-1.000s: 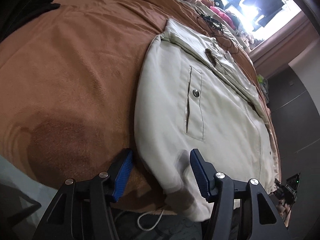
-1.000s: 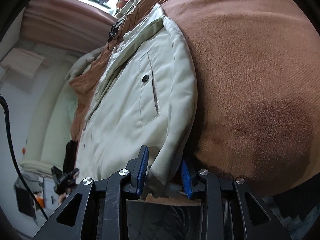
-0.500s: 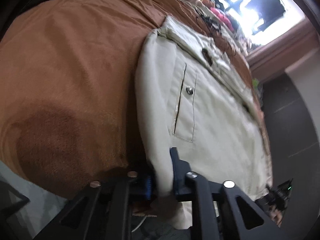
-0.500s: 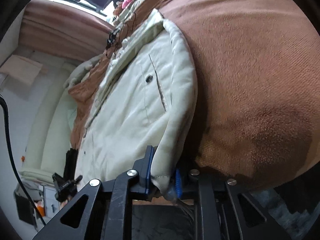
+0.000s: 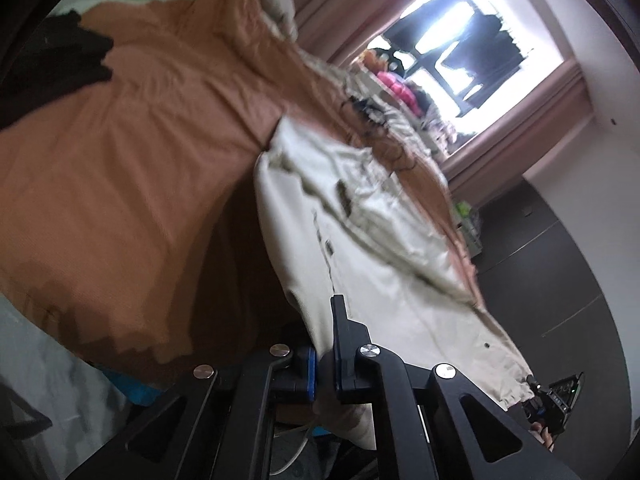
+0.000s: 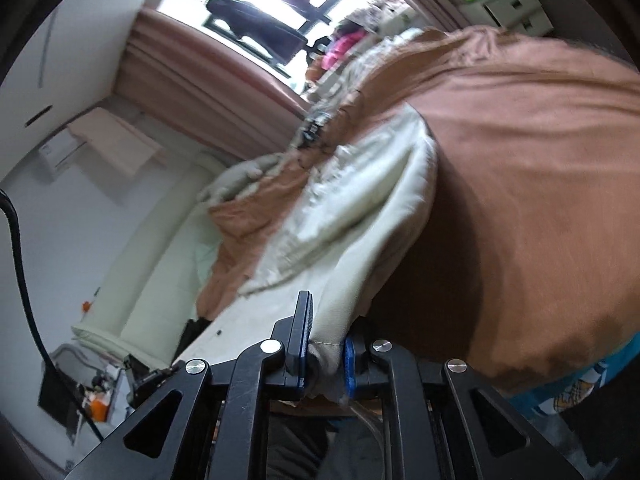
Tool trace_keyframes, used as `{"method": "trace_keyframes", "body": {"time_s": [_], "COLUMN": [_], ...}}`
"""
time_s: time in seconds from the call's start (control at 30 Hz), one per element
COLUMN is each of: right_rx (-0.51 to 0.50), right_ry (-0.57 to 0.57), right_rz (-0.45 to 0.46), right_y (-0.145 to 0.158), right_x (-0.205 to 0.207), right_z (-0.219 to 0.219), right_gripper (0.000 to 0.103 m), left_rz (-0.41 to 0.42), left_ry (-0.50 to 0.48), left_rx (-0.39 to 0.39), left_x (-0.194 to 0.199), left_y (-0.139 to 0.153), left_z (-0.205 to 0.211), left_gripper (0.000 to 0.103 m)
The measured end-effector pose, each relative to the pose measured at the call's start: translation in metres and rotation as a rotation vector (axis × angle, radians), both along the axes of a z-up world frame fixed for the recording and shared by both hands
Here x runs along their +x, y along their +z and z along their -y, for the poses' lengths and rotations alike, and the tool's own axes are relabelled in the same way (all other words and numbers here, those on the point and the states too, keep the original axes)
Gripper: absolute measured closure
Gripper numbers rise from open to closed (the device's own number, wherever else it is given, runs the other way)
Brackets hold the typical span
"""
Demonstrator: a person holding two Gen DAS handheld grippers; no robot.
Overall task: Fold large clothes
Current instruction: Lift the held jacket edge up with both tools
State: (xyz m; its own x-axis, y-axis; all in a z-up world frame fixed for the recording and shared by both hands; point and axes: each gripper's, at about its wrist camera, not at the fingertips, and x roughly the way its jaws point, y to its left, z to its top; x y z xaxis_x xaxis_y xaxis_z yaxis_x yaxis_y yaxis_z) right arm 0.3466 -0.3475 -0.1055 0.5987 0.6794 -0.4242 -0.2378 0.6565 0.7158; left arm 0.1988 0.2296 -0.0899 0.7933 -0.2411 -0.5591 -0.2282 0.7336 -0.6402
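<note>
One jacket, two clamped hand-held grippers

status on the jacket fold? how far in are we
Early. Done: both corners of the hem are gripped, the left gripper and the right gripper each shut on the cream jacket. In hand: the near end hangs lifted off the brown blanket, the upper part bunching. Left: no crease is laid yet, so the fold and the flattening remain.

No legible text, labels, brands or nos. in either view. Cream jacket and brown bedspread bear no markings. Print on blue cloth at bed edge too blurred to read.
</note>
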Motion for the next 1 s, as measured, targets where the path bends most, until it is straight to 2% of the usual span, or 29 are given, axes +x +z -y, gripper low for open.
{"method": "trace_keyframes", "body": {"time_s": [0.2,0.37,0.63,0.77,1.0], "right_rx": [0.003,-0.004,-0.003,-0.002,-0.014], "right_ry": [0.022,0.042,0.069,0.075,0.070], "right_rz": [0.089,0.155,0.198,0.212,0.219], "right_y": [0.042,0.064,0.071,0.069,0.074], "right_x": [-0.033,-0.068,-0.121,-0.140,-0.133], "right_z": [-0.005,-0.012,-0.015,-0.015,-0.023], "right_gripper": [0.089,0.089,0.089,0.089,0.089], "left_rz": [0.065,0.113,0.159,0.165,0.176], "left_ry": [0.022,0.030,0.017,0.021,0.030], "left_rx": [0.019,0.041,0.064,0.049,0.057], "left_x": [-0.033,-0.075,-0.135,-0.155,-0.145], "left_y": [0.040,0.059,0.066,0.062,0.069], "left_z": [0.002,0.006,0.013,0.011,0.002], "left_gripper": [0.098,0.098,0.098,0.098,0.098]}}
